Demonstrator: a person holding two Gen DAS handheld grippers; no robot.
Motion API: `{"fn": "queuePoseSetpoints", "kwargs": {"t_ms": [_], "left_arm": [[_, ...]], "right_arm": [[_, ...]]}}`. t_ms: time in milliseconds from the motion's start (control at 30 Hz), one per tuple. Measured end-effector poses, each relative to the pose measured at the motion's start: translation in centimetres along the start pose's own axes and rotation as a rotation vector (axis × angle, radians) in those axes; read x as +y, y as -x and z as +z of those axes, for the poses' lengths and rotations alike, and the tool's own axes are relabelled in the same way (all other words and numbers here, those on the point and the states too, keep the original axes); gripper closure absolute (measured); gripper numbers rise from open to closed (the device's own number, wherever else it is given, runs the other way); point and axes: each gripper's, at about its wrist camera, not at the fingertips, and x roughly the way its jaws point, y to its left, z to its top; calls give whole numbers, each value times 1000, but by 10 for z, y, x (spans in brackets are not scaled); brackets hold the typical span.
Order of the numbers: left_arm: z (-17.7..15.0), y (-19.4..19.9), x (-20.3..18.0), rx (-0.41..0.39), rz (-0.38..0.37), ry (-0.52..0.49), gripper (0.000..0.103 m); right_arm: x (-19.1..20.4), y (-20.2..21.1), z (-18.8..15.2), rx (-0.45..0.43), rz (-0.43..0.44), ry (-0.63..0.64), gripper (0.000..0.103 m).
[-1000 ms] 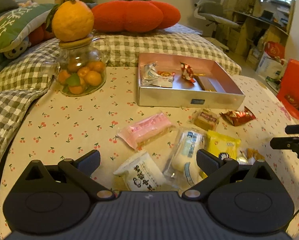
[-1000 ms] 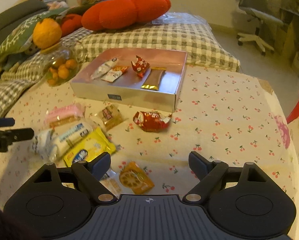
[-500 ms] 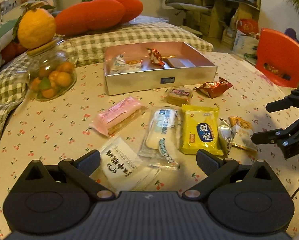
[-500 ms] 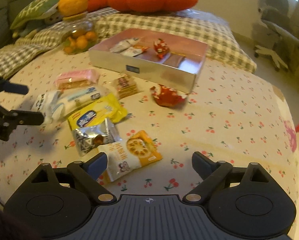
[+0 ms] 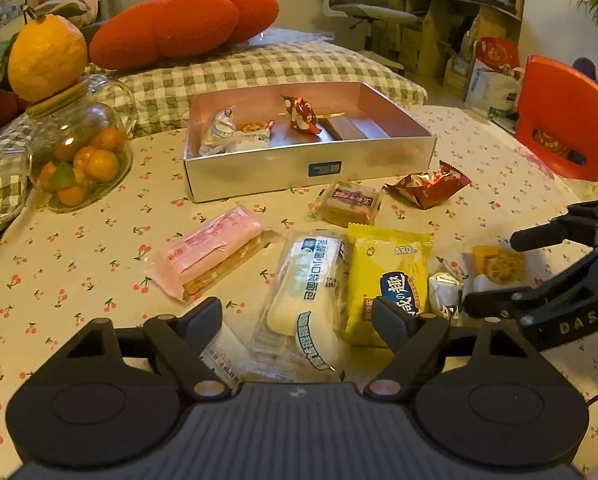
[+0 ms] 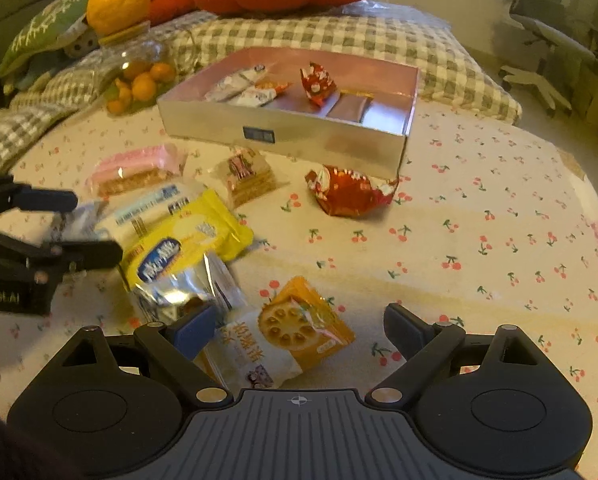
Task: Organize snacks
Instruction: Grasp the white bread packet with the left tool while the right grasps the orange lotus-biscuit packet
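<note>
Left wrist view: the left gripper [image 5: 297,314] hangs low over the near edge of the table [image 5: 79,248], its jaws spread and, having just been closing, straddling the near end of a clear bread pack [image 5: 305,300] without pressing it. That pack is white with blue print, and its long axis runs from the near edge toward the box [image 5: 299,160]. Touching its right side lies a yellow pack [image 5: 387,276], also lengthwise toward the box, with a blue oval label. Left of the bread, a pink bar [image 5: 211,258] lies slantwise, its far end pointing toward the box's right half. A small brown cake [image 5: 349,204] and a red wrapper [image 5: 427,184] lie just before the box's front wall. The box is silver outside, pink inside, and holds several small wrappers. A jar [image 5: 79,156] of oranges stands at the far left edge. The right gripper [image 5: 511,268] enters at the right, jaws apart above an orange pack [image 5: 497,266]. Right wrist view: the right gripper [image 6: 295,324] is wide open, and between its fingers lies the orange pack [image 6: 295,336], orange and white with a round biscuit pictured, slanting toward the far right; no pad presses it. A silver pouch [image 6: 183,292] overlaps its left side, near the left finger. The left gripper [image 6: 87,228] shows at the left edge.
</note>
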Motion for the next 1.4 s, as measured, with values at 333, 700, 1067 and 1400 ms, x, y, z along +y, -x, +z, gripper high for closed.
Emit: {"fn": "queuePoseSetpoints", "kwargs": {"t_ms": [333,700,1067,1400], "left_arm": [[3,-8,5,13,-12,14,31],[8,-15,11,28,-41,69,38],[8,-19,12,67,-39,95,69],[5,-23,9,59,11,64,62]], "right_arm": [[-29,11,-10,20,-12,-2,7],[-22,29,-17,94,23,-147,8],[-12,18,-13,64,-18,-107,54],[-19,11,-10,-1,5,-44,62]]}}
